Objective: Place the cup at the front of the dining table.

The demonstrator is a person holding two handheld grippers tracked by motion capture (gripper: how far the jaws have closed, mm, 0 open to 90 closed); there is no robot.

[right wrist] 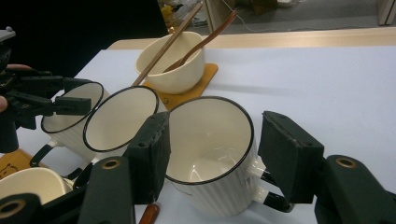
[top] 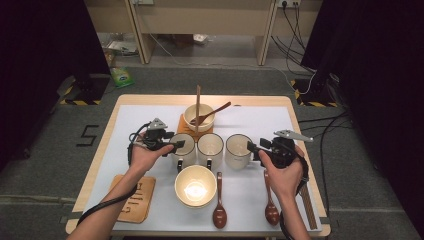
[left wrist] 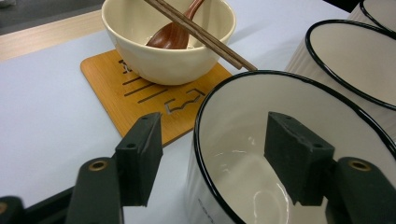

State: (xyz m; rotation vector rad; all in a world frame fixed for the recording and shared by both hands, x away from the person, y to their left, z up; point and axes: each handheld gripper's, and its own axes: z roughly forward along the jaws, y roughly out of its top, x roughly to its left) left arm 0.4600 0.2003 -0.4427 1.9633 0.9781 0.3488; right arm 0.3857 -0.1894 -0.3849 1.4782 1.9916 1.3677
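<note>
Three white mugs with black rims stand in a row mid-table: the left mug [top: 185,150] [left wrist: 243,154], the middle mug [top: 210,146] and the right mug [top: 237,150] [right wrist: 210,154]. My left gripper [top: 177,145] [left wrist: 212,123] straddles the left mug's rim, one jaw inside and one outside, with a gap between the outer pad and the wall. My right gripper [top: 252,146] [right wrist: 217,121] is at the right mug's side with its jaws wide. The mug shows between them, the left pad close to its wall and the right pad apart. The mug's black handle [right wrist: 273,199] lies low by the right jaw.
Behind the mugs a cream bowl [top: 199,116] on a wooden coaster [left wrist: 140,93] holds chopsticks [top: 198,102] and a brown spoon [top: 216,111]. In front are an empty bowl [top: 195,185], two wooden spoons [top: 219,210] [top: 271,207], another coaster [top: 134,197] and chopsticks [top: 308,205] at the right edge.
</note>
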